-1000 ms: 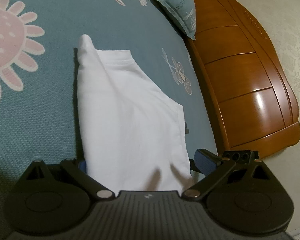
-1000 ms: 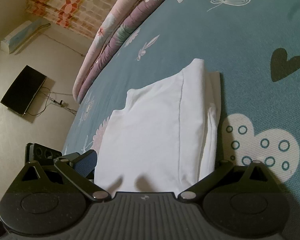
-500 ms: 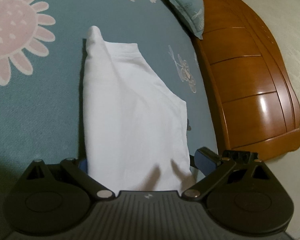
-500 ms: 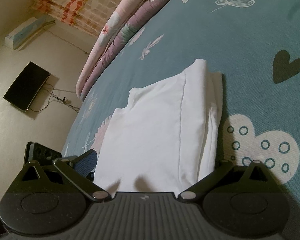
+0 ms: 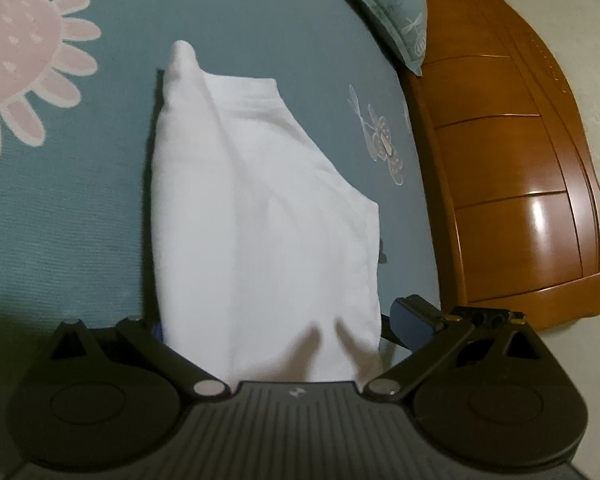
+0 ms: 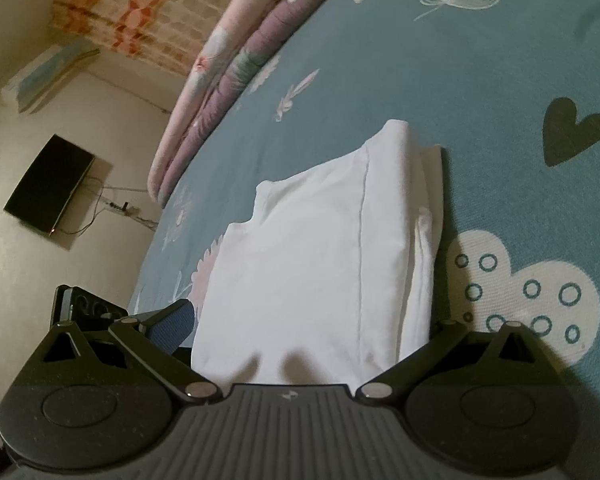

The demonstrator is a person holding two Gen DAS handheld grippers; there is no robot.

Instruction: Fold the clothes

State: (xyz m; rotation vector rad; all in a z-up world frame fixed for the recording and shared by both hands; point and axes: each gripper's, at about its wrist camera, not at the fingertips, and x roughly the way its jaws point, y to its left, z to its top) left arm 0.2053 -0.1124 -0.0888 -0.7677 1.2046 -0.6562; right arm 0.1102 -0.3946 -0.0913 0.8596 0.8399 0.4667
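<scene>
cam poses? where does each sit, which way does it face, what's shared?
Left wrist: on the left claw, looking along the white garment across the bed toward a wooden headboard; the right claw's blue pad shows.
Right wrist: on the right claw, looking along the garment toward a folded quilt and wall screen; the left claw's pad shows.
Shared: garment, bed, each other's claw.

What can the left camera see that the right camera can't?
Only the left view shows the wooden headboard, a teal pillow and a big pink flower print. Only the right view shows the wall TV, the curtain and a dark heart print. Both show the white garment on the teal bedsheet.
</scene>
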